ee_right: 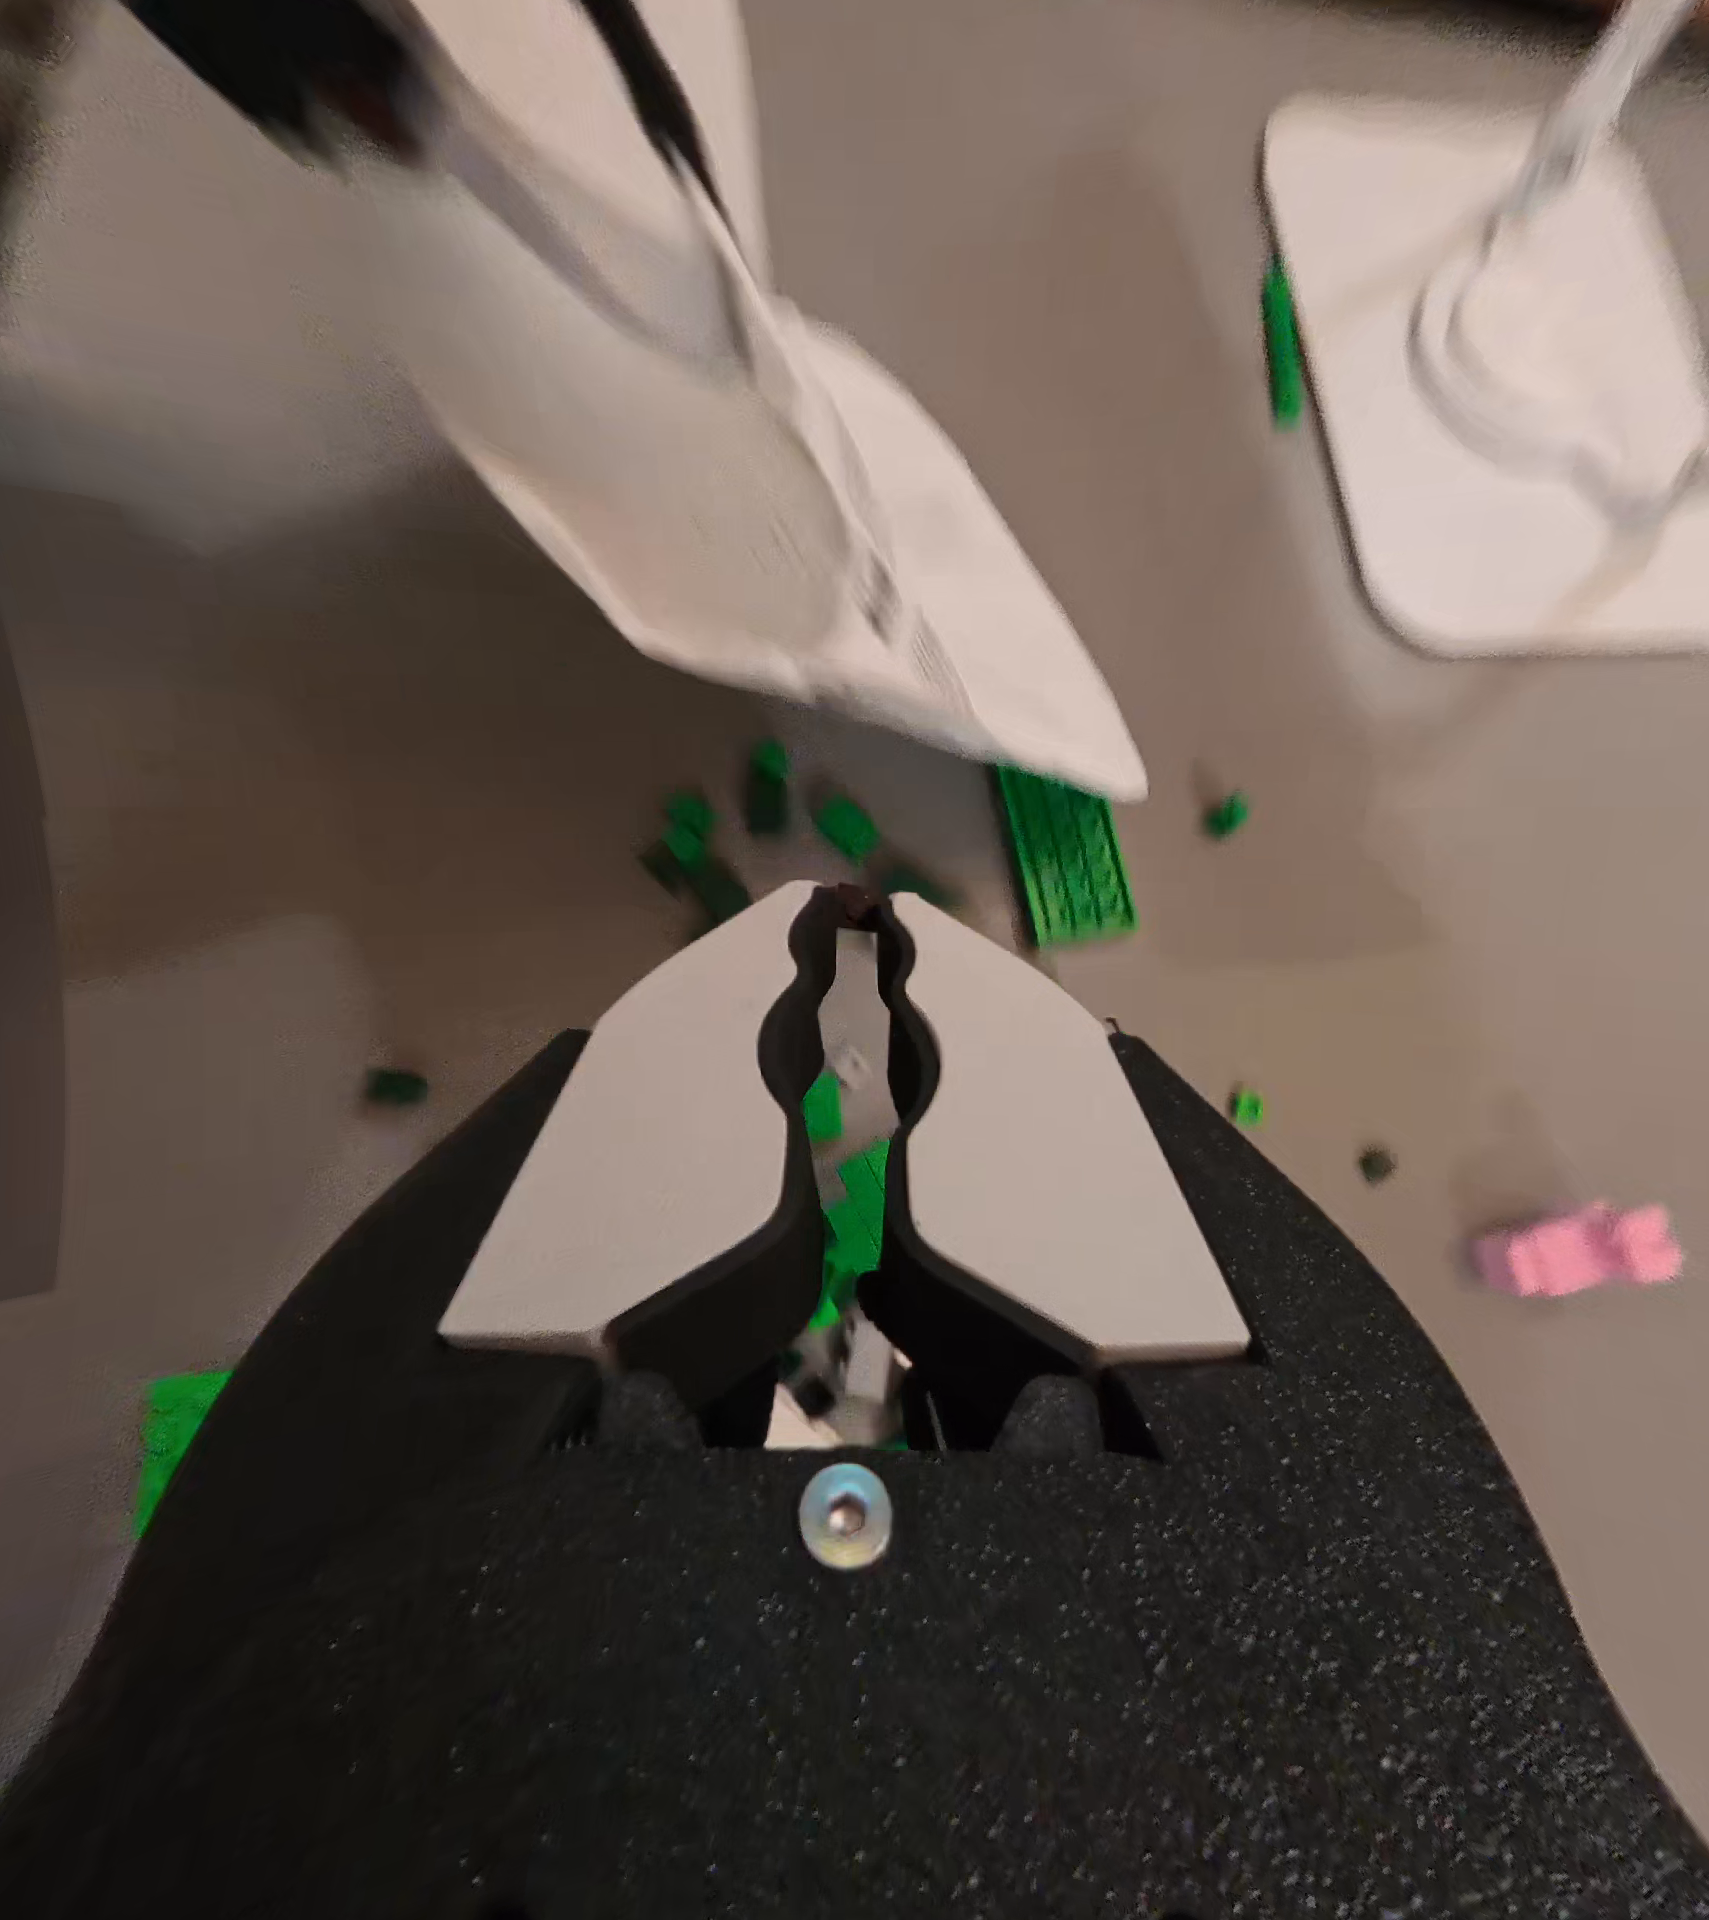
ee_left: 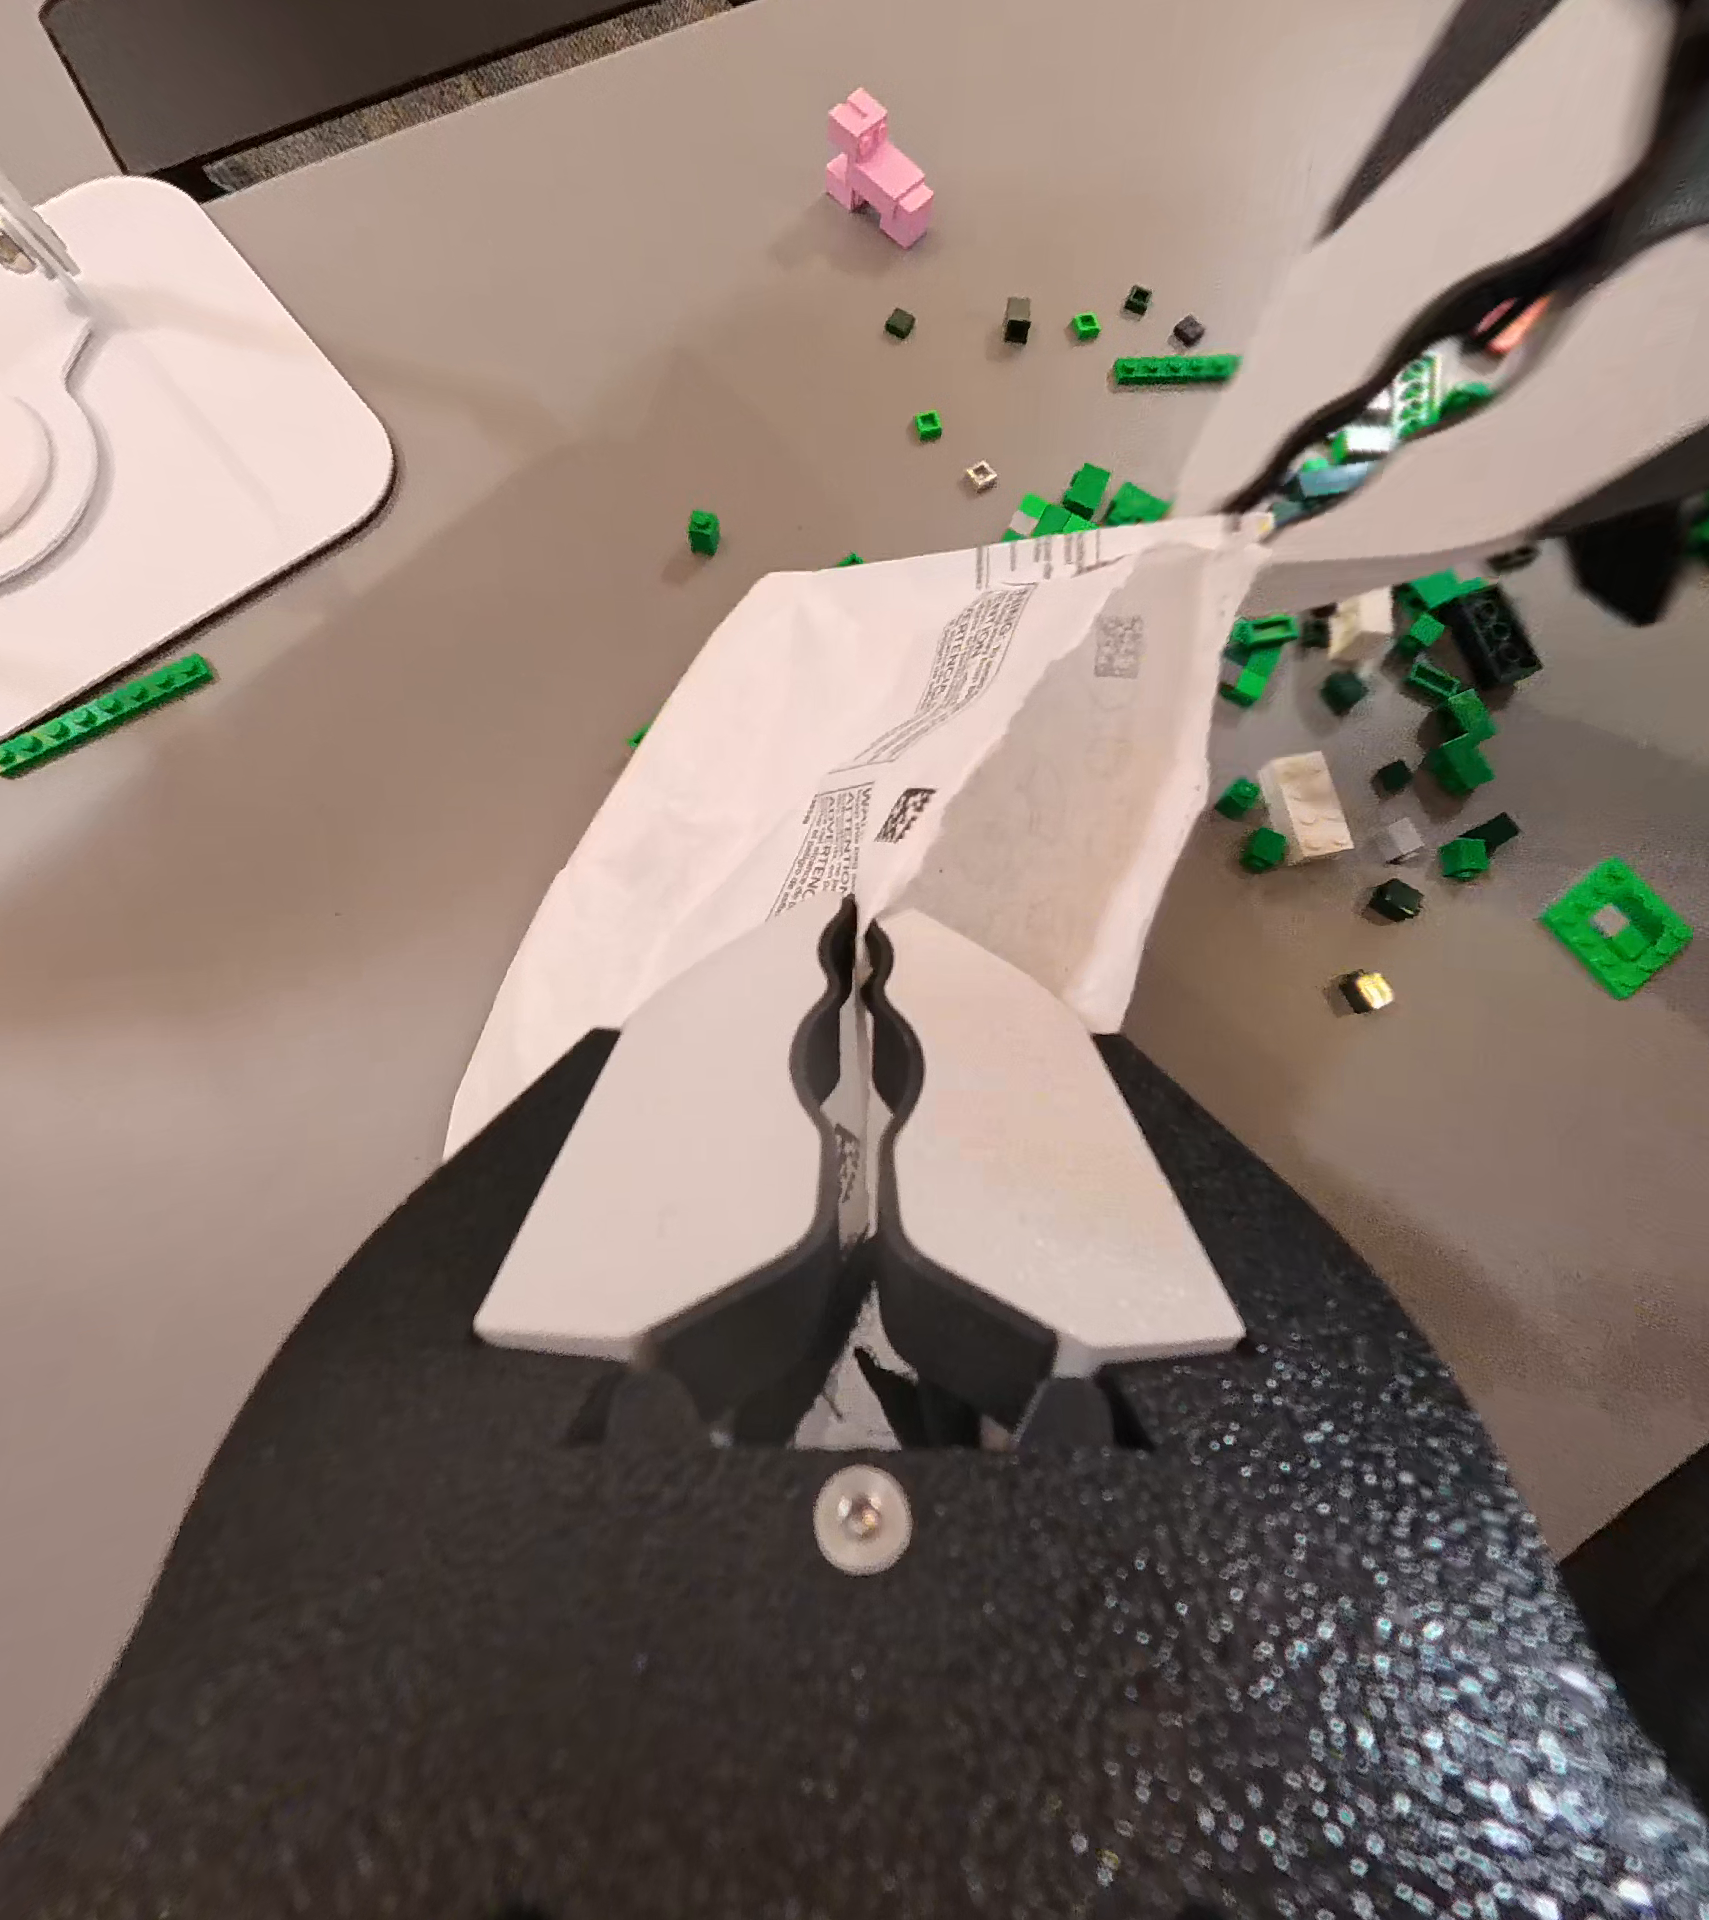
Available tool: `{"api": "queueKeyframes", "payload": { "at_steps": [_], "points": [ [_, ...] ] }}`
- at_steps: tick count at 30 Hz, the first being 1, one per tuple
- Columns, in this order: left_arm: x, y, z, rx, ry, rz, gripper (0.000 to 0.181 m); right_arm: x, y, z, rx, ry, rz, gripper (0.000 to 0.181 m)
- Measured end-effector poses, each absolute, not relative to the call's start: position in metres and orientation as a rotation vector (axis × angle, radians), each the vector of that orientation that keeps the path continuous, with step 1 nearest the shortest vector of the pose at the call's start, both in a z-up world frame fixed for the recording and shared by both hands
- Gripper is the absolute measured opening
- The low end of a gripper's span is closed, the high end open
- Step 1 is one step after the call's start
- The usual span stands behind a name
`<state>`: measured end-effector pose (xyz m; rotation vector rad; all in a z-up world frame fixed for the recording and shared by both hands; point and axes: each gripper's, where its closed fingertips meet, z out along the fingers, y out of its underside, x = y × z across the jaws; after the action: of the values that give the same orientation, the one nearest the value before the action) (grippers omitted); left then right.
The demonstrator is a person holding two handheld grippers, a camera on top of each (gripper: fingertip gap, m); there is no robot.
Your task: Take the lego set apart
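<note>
torn white paper bag (ee_left: 933, 748) pinched by left hand-held gripper (ee_left: 855, 920); right hand-held gripper (ee_right: 850, 904) clamps corner.

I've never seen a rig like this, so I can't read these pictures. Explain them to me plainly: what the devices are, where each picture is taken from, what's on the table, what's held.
There is no robot here. A person holds a two-finger claw in each hand, and each claw carries a camera looking along its fingers. One picture is from the left claw, the other from the right claw; that second picture is blurred. The left claw is shut on a torn white paper bag. The right claw is shut too, with its tip at the bag's far corner. Whether it grips the paper is unclear. On the grey table lie scattered green bricks, a pink figure and a white stand base.
</note>
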<state>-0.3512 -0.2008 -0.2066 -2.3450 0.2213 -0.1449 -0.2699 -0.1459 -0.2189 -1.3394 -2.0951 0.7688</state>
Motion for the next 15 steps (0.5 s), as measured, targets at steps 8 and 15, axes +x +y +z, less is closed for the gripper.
{"api": "queueKeyframes", "payload": {
  "at_steps": [8,15],
  "points": [
    [-0.343,-0.199,-0.207,-2.349,0.243,-0.150,0.000,-0.304,-0.202,-0.174,-0.986,-2.064,0.635,0.007],
    [-0.338,-0.200,-0.200,-2.324,0.262,-0.154,0.000,-0.308,-0.206,-0.185,-0.980,-2.094,0.560,0.017]
  ]
}}
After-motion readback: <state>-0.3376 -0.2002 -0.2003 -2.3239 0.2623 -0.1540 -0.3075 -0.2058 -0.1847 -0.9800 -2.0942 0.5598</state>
